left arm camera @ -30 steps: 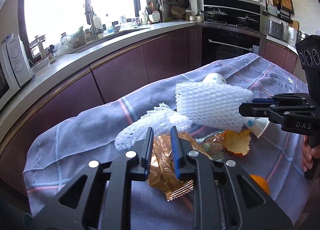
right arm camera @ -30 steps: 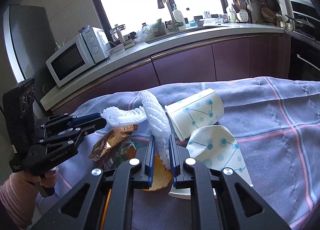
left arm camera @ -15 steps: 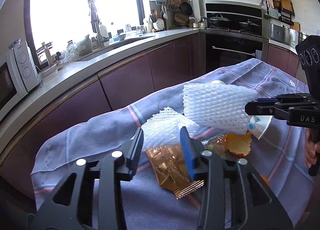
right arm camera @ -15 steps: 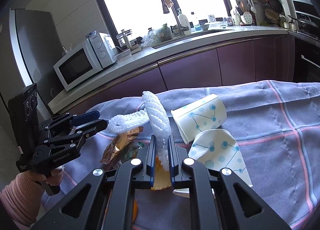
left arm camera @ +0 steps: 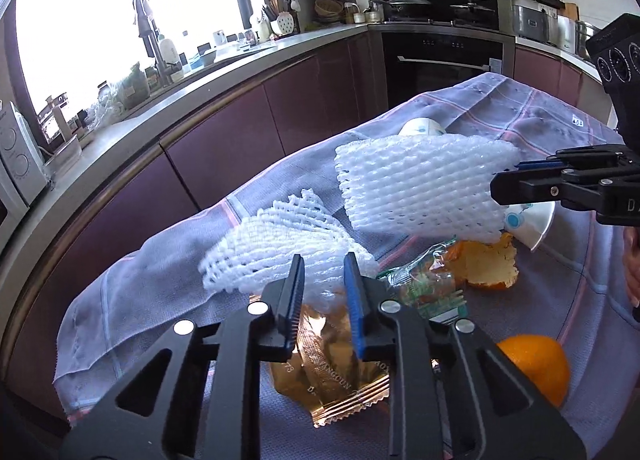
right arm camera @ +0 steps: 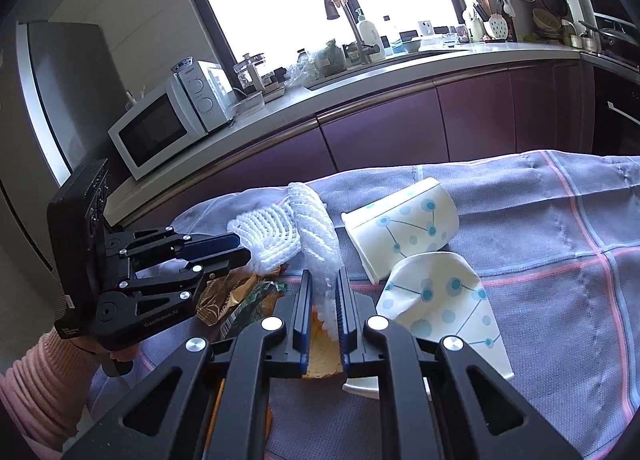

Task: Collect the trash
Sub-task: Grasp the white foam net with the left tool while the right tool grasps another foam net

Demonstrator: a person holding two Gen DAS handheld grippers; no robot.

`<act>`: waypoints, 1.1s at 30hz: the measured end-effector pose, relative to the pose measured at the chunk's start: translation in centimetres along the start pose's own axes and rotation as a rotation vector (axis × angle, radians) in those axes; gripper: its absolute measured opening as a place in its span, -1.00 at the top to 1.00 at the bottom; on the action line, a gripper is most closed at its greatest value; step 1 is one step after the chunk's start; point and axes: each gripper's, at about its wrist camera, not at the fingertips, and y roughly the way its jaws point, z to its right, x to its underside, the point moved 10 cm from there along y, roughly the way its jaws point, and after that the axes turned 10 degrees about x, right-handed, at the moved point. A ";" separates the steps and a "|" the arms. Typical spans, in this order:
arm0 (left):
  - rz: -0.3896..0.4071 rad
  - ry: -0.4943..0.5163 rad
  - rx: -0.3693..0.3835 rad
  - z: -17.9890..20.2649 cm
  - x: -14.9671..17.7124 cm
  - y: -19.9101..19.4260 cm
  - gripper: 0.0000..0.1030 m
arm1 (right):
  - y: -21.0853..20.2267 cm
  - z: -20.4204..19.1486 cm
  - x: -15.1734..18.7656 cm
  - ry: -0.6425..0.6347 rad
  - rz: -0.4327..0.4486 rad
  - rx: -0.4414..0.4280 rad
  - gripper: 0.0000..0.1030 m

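The left tongs (left arm camera: 321,292) had just been closing on the near edge of a foam net (left arm camera: 280,244), its length running away to their left. The right tongs (right arm camera: 323,310) gripped another foam sleeve (left arm camera: 420,187), lifted beyond. Wrappers (left arm camera: 332,376) lay beneath; the counter (left arm camera: 120,320) edge dropped off farther left.

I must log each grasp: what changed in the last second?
The left gripper let go of the gold wrapper, opened, and has just been closing on the crumpled foam net. The right gripper stayed shut on the other foam net; paper cups unmoved.
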 end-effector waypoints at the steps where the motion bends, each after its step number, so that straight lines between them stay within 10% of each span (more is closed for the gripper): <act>1: 0.005 -0.008 0.000 0.0 0.0 -0.1 0.79 | 0.0 0.0 0.0 0.000 0.001 -0.001 0.81; 20: 0.225 -0.179 -0.087 -3.0 0.9 -12.6 0.88 | -3.8 -4.6 -1.9 -0.032 0.078 -0.122 0.81; 33: 0.303 -0.349 -0.288 -7.4 10.1 -26.9 0.88 | -3.5 -17.2 0.6 -0.194 -0.001 -0.338 0.81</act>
